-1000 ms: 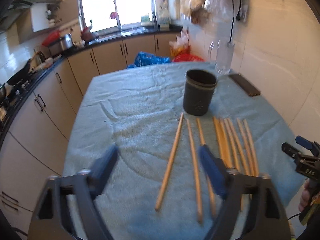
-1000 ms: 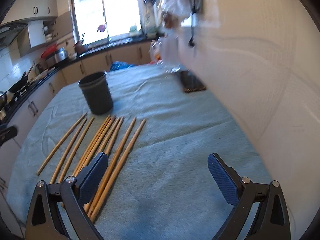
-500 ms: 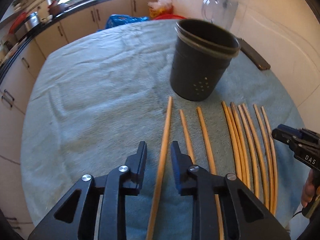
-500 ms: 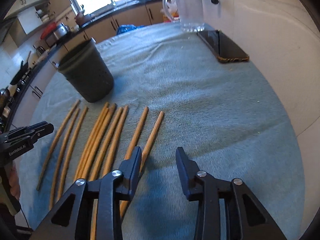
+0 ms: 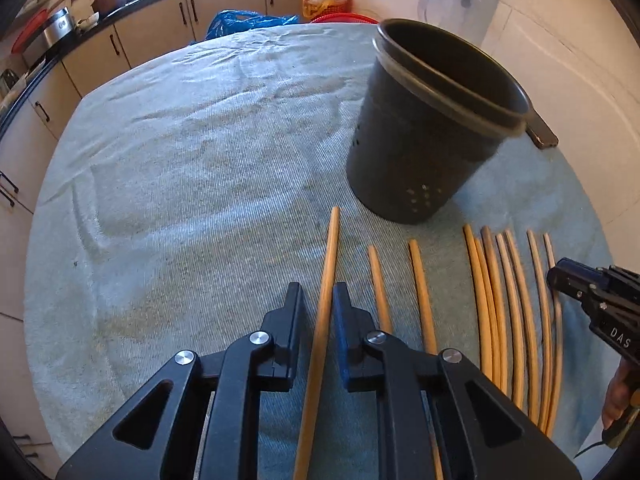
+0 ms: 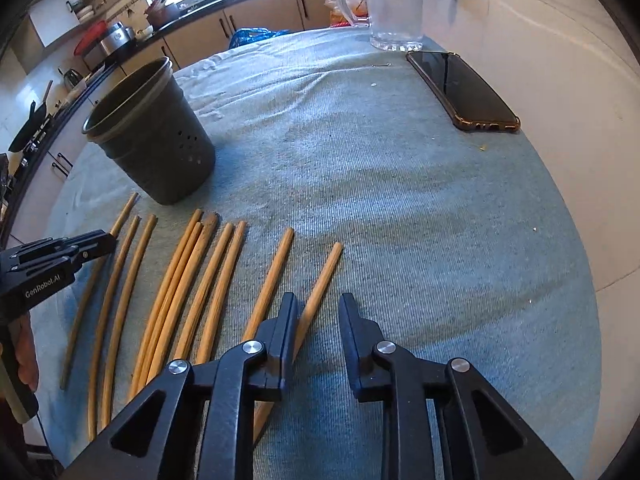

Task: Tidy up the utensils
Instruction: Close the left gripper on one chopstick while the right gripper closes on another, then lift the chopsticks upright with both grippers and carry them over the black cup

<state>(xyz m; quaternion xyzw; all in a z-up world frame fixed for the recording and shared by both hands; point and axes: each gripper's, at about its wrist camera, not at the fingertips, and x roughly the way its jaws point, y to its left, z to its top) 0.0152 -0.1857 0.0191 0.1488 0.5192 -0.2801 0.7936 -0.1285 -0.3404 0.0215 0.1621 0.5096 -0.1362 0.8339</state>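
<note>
Chopsticks lie fanned across the blue-grey towel (image 5: 180,184), all just in front of the dark perforated holder (image 5: 428,132), their long axes running from the holder back toward the cameras.

Left wrist view gives us something the other cannot: the leftmost chopstick (image 5: 326,280) sits right between the fingers of the left gripper (image 5: 316,308), its far tip pointing at the holder's base and stopping just short of it. The jaws are narrowed to a slim gap around the stick; whether the pads actually touch the wood cannot be told. The right gripper (image 5: 592,300) pokes in from the side over the far end of the row.

Over to the right wrist view, and here come the extras: a black phone (image 6: 464,92) lying flat on the towel well to the right of the holder (image 6: 156,136), and a clear glass mug (image 6: 396,4) standing upright beyond the phone near the wall.

The right gripper (image 6: 318,320) is partly closed with a clear gap left. The rightmost chopstick (image 6: 324,276) slants toward the holder and passes under the left-hand finger (image 6: 286,332), not centred in the gap; contact cannot be judged. The left gripper (image 6: 60,256) shows at the edge, over the outermost stick.

The holder stands upright, mouth open, with nothing visible inside.
</note>
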